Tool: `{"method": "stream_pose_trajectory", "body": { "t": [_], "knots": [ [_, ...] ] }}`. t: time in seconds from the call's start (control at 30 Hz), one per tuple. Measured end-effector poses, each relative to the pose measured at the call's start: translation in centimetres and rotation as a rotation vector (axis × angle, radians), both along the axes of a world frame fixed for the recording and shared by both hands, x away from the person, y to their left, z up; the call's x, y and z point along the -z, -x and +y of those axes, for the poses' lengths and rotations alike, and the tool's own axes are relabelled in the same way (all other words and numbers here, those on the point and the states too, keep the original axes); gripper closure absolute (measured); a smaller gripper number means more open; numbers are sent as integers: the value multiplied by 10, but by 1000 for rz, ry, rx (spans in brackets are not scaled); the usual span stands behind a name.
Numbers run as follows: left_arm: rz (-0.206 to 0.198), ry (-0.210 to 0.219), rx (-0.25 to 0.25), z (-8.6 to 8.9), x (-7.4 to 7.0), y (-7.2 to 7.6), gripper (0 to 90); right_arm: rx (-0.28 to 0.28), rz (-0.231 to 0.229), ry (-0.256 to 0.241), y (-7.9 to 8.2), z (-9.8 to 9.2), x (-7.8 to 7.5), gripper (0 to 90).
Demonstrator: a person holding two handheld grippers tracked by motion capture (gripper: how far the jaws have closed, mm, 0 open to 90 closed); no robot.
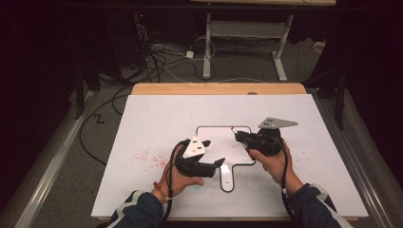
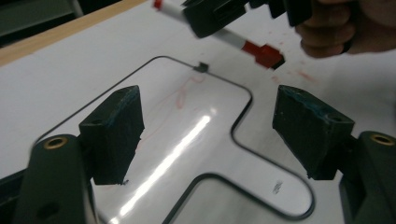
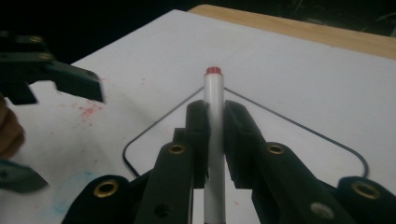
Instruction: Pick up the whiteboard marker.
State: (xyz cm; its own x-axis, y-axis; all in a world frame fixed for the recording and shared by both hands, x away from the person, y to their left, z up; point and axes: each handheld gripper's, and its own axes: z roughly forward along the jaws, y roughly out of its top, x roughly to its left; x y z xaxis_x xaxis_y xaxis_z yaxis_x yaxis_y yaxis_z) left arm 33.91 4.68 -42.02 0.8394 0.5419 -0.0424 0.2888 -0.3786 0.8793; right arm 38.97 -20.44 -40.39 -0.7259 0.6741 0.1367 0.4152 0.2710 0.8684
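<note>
A flat glossy whiteboard paddle (image 1: 219, 135) with a thin black rim lies on the big white sheet (image 1: 294, 118). My right gripper (image 1: 236, 136) hovers over its upper right part, shut on a white marker (image 3: 215, 93) with red ends. In the left gripper view the marker (image 2: 229, 37) slants across the top and faint red scribbles (image 2: 181, 97) show on the paddle (image 2: 187, 154). My left gripper (image 1: 215, 153) hangs over the paddle's lower left, open and holding nothing, with the paddle surface between its jaws (image 2: 210, 112).
Red ink specks (image 1: 149, 156) stain the sheet left of the paddle, and a pale blue smear (image 3: 74, 186) shows in the right gripper view. The table's wooden far edge (image 1: 218, 89) borders the sheet. Cables and desk legs (image 1: 206, 52) occupy the floor beyond.
</note>
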Motion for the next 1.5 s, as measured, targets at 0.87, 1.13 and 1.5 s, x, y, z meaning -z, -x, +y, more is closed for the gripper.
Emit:
{"method": "stream_pose_trajectory", "body": {
  "t": [0.87, 1.13, 1.5],
  "knots": [
    [79, 98, 33, -28, 7, -18, 673, -53, -117, -66, 33, 22, -2, 814],
    [55, 68, 26, -27, 9, -23, 779, -48, -126, -64, 37, 21, -4, 796],
    [2, 0, 71, -34, 11, -36, 788, 34, -137, -94, 43, -8, -16, 456]
  ]
}}
